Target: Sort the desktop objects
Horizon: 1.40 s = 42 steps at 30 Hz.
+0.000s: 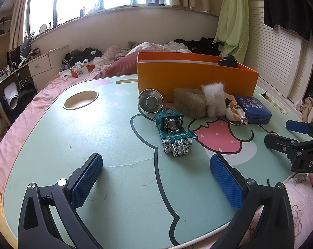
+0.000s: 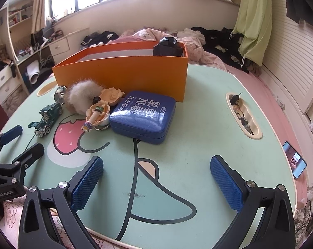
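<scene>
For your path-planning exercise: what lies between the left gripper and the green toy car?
Only bare tabletop separates the left gripper from the green toy car, in the left wrist view.

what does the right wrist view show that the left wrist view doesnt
Only the right wrist view shows the phone lying on the pink bedding beside the table.

Only the left wrist view shows the round cup hole in the table clearly, and the full rim of the small metal bowl.

Both show the orange box, blue case, green toy car, furry item, doll keychain, and both grippers, left and right, open and empty.
</scene>
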Available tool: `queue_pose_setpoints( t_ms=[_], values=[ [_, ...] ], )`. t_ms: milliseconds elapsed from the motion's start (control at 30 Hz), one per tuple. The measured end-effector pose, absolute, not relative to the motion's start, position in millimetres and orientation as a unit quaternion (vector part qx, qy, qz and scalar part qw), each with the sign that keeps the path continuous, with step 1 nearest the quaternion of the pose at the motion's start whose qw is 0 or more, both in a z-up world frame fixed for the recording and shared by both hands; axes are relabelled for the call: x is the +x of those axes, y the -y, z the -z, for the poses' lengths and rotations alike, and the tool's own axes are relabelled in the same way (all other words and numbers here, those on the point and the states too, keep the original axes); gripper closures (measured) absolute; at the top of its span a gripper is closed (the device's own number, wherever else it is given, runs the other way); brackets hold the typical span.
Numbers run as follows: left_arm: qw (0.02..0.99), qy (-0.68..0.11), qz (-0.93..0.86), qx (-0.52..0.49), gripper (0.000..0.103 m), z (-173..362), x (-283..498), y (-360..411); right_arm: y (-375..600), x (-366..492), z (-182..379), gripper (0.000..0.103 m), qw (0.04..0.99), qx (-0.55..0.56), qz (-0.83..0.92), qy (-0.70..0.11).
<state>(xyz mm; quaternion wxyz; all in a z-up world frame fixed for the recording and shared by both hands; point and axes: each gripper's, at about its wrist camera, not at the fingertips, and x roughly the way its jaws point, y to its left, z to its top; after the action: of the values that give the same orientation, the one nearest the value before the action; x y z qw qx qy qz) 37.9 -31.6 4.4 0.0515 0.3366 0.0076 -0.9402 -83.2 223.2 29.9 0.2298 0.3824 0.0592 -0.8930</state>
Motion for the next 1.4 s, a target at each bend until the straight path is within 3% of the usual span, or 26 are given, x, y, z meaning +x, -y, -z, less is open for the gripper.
queue_pose_setpoints(
  t_ms=[333,667,733,800,833,1400],
  values=[
    [0.051,-0.008,0.940,0.336,0.000,-4,39,32,-238,-112,-55,0.011,0.238,0.384,0.892,0.027],
    [0.051,-0.008,0.941,0.336,0.000,-4,39,32,-184,-153,-49,0.015,0.214,0.439,0.873,-0.019],
    [0.051,-0.007,0.940,0.336,0.000,-4,39,32,-184,-155,-41,0.018,0.212,0.449,0.868,-0.023],
    [0.051,-0.006,0.941,0.335,0.000,-4,38,31,-183,-150,-41,0.034,0.195,0.440,0.875,-0.045],
    [0.051,-0.006,0.941,0.335,0.000,-4,38,31,-184,-148,-42,0.036,0.191,0.436,0.877,-0.054],
    [0.053,-0.004,0.940,0.337,0.000,-21,24,26,-229,-114,-63,0.036,0.241,0.368,0.898,0.019]
  ],
)
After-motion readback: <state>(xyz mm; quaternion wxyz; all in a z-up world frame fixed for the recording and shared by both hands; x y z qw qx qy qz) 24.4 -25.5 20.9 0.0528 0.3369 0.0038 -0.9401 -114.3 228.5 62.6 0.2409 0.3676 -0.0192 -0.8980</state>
